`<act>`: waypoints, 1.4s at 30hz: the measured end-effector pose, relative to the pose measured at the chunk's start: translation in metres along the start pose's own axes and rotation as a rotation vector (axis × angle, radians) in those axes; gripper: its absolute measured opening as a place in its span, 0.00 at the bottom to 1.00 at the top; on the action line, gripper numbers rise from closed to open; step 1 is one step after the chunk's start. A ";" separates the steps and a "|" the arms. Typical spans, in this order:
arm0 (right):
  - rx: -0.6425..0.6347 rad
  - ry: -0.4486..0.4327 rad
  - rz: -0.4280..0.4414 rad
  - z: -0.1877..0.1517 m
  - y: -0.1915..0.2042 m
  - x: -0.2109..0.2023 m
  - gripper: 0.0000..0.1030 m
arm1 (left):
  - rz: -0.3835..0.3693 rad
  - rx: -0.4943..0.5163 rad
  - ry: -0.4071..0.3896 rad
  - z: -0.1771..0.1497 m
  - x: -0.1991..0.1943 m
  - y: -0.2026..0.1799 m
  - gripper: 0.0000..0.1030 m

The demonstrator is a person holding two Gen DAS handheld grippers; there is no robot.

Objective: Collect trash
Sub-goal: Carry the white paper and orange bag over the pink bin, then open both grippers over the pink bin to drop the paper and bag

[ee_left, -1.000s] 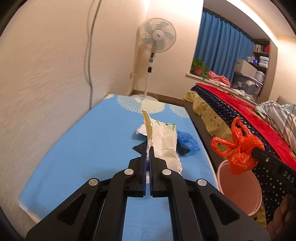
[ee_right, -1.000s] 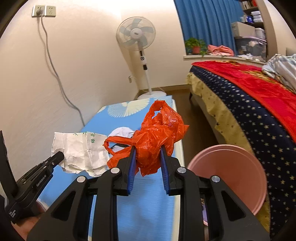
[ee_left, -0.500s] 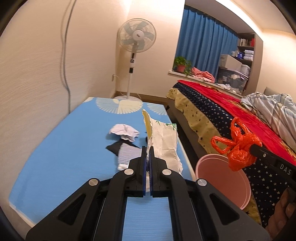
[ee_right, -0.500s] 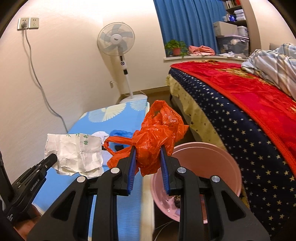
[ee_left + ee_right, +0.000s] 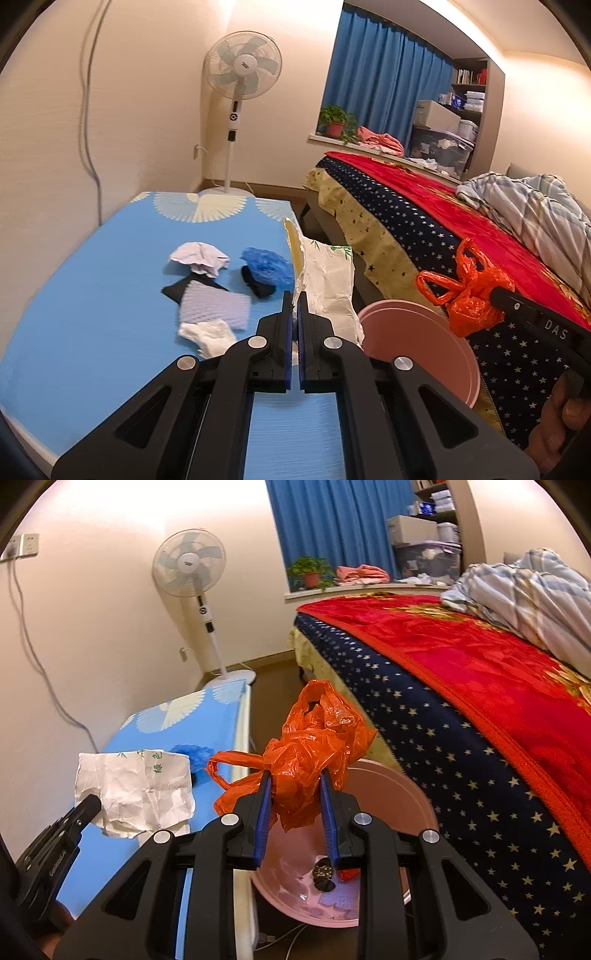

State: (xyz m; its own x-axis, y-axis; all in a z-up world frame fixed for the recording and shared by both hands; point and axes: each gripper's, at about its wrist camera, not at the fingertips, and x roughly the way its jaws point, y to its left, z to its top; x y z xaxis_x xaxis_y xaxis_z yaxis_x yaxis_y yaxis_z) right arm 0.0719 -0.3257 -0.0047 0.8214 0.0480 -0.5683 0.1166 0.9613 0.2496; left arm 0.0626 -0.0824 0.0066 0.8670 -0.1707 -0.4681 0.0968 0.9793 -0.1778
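Both held scraps nearer pink bin (image 5: 388,786)

Legible markings are few. In the left wrist view, the white letters "DAS" stand on the black body of the right gripper (image 5: 495,295); any further characters run out of sight. In the right wrist view, small white lettering is printed along the black finger of the left gripper (image 5: 88,805), too small and tilted to read. The crumpled white wrapper (image 5: 136,786) carries green printed characters and leaf marks near its top edge, not decipherable. The standing fan (image 5: 242,70) has a dark mark on its hub, illegible.
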 end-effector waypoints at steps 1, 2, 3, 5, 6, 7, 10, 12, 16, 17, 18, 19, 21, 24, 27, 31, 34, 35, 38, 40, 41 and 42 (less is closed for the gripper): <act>0.000 0.001 -0.010 -0.001 -0.001 0.001 0.24 | -0.005 0.001 0.001 -0.001 0.001 -0.003 0.02; -0.001 0.003 -0.017 -0.001 -0.001 0.001 0.24 | -0.010 0.004 0.002 -0.001 0.002 -0.006 0.02; -0.004 0.004 -0.026 -0.001 -0.002 0.002 0.24 | -0.012 0.008 0.002 -0.002 0.003 -0.009 0.02; -0.011 0.010 -0.041 -0.002 -0.003 0.004 0.24 | -0.018 0.013 0.004 -0.003 0.006 -0.015 0.02; -0.012 0.012 -0.045 -0.002 -0.003 0.005 0.24 | -0.023 0.020 0.006 -0.004 0.007 -0.018 0.02; -0.012 0.013 -0.050 -0.002 -0.004 0.005 0.24 | -0.024 0.027 0.007 -0.005 0.008 -0.021 0.02; -0.015 0.014 -0.065 -0.003 -0.005 0.007 0.24 | -0.033 0.041 0.006 -0.005 0.010 -0.024 0.02; -0.017 0.015 -0.077 -0.003 -0.007 0.008 0.24 | -0.039 0.040 0.010 -0.007 0.012 -0.026 0.02; -0.014 0.013 -0.097 -0.003 -0.010 0.008 0.24 | -0.055 0.048 0.022 -0.010 0.017 -0.033 0.02; -0.018 0.013 -0.104 -0.003 -0.010 0.008 0.24 | -0.059 0.049 0.025 -0.011 0.019 -0.035 0.02; -0.019 0.012 -0.110 -0.003 -0.011 0.008 0.24 | -0.065 0.053 0.027 -0.011 0.020 -0.038 0.02; -0.019 0.012 -0.114 -0.003 -0.012 0.009 0.24 | -0.069 0.056 0.029 -0.012 0.021 -0.040 0.02; -0.019 0.014 -0.120 -0.004 -0.014 0.010 0.24 | -0.078 0.061 0.032 -0.013 0.024 -0.044 0.02; -0.014 0.017 -0.130 -0.004 -0.017 0.012 0.24 | -0.089 0.066 0.040 -0.015 0.029 -0.050 0.02; -0.005 0.021 -0.138 -0.005 -0.022 0.014 0.24 | -0.096 0.069 0.049 -0.017 0.035 -0.056 0.02; 0.011 0.025 -0.149 -0.005 -0.029 0.016 0.24 | -0.104 0.068 0.059 -0.018 0.042 -0.061 0.02; 0.015 0.030 -0.153 -0.006 -0.031 0.018 0.24 | -0.110 0.069 0.065 -0.020 0.046 -0.066 0.02; 0.016 0.031 -0.155 -0.006 -0.031 0.019 0.24 | -0.112 0.071 0.068 -0.021 0.048 -0.067 0.02; 0.023 0.032 -0.161 -0.006 -0.034 0.020 0.24 | -0.114 0.080 0.079 -0.024 0.053 -0.071 0.02; 0.033 0.035 -0.166 -0.007 -0.037 0.021 0.24 | -0.115 0.078 0.090 -0.026 0.057 -0.073 0.02; 0.038 0.036 -0.168 -0.007 -0.039 0.021 0.24 | -0.116 0.077 0.094 -0.027 0.058 -0.073 0.02; 0.040 0.037 -0.169 -0.007 -0.040 0.021 0.24 | -0.117 0.077 0.097 -0.028 0.059 -0.074 0.02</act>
State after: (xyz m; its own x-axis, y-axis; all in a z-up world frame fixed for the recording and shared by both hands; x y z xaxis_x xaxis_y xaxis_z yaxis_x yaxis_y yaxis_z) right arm 0.0809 -0.3608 -0.0323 0.7670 -0.1025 -0.6334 0.2741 0.9449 0.1790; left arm 0.0931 -0.1683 -0.0325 0.7970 -0.2901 -0.5298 0.2347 0.9569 -0.1709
